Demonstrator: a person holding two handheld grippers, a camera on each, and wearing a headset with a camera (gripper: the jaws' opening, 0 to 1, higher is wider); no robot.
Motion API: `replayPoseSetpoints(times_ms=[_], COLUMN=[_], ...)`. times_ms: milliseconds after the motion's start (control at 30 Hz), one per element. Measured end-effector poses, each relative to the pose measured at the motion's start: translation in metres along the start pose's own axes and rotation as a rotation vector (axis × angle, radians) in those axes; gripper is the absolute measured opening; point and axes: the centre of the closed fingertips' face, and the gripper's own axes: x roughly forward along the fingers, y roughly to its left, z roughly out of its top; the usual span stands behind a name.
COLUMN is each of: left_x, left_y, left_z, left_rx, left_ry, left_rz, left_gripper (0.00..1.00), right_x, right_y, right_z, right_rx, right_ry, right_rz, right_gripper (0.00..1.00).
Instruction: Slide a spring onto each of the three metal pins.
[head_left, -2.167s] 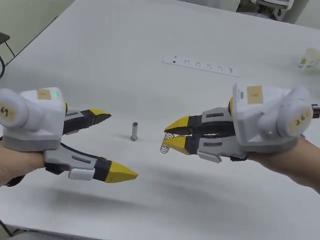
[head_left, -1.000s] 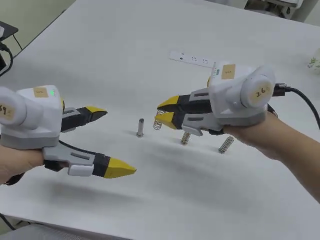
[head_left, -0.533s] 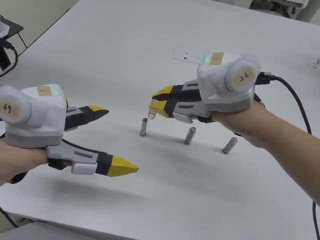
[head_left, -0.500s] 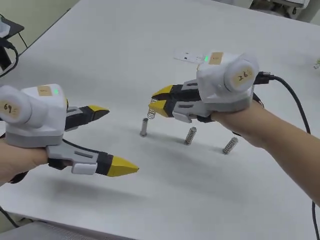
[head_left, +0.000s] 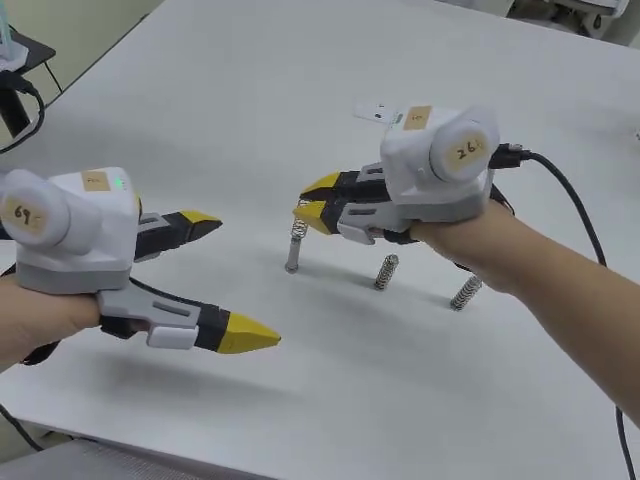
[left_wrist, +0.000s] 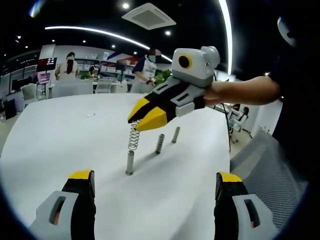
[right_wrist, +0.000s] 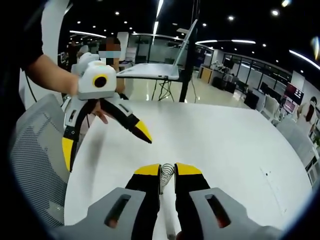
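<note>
My right gripper (head_left: 312, 207) is shut on the top of a spring (head_left: 297, 232), which hangs upright. The spring's lower end meets the top of a bare metal pin (head_left: 293, 262) standing on the white table (head_left: 200, 90). In the left gripper view the same spring (left_wrist: 133, 136) sits directly over the pin (left_wrist: 130, 164). The right gripper view shows the spring (right_wrist: 167, 175) pinched between the yellow tips. Two more springs (head_left: 385, 272) (head_left: 465, 292) stand upright to the right. My left gripper (head_left: 228, 278) is open, left of the pin, with nothing in it.
A white power strip (head_left: 375, 110) lies on the far part of the table. A black cable (head_left: 570, 205) trails from the right gripper. People and office desks stand in the background of the left gripper view. A mesh chair (right_wrist: 37, 165) stands by the table edge.
The right gripper carried the spring left and slightly down, from beside the pin to directly above it. The left gripper stayed open in about the same place.
</note>
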Motion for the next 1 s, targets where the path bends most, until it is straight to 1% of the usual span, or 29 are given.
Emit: replayPoseSetpoints(times_ms=[300,500,533,800,867,1000], left_x=[-0.001,-0.002,-0.002,-0.001,-0.001,-0.001], left_y=[0.001,0.001,0.002,0.003,0.003,0.002], left_z=[-0.001,-0.001,-0.001,0.0,0.0,-0.001], left_rx=[-0.002,-0.003,0.0,-0.004,-0.001,-0.002], left_ry=[0.0,0.0,-0.001,-0.002,-0.001,0.002], left_rz=[0.0,-0.002,0.001,0.0,0.0,-0.002], left_gripper=[0.98,0.98,0.98,0.98,0.98,0.98], right_x=[0.002,0.005,0.005,0.009,0.011,0.014], right_y=[0.0,-0.002,-0.001,0.0,0.0,0.0], right_z=[-0.004,-0.007,-0.006,-0.011,-0.013,-0.017], right_rx=[0.021,0.014,0.025,0.018,0.004,0.009], right_ry=[0.007,0.014,0.012,0.024,0.035,0.042], right_rz=[0.003,0.002,0.007,0.01,0.011,0.011], right_gripper=[0.07,0.07,0.07,0.08,0.08,0.08])
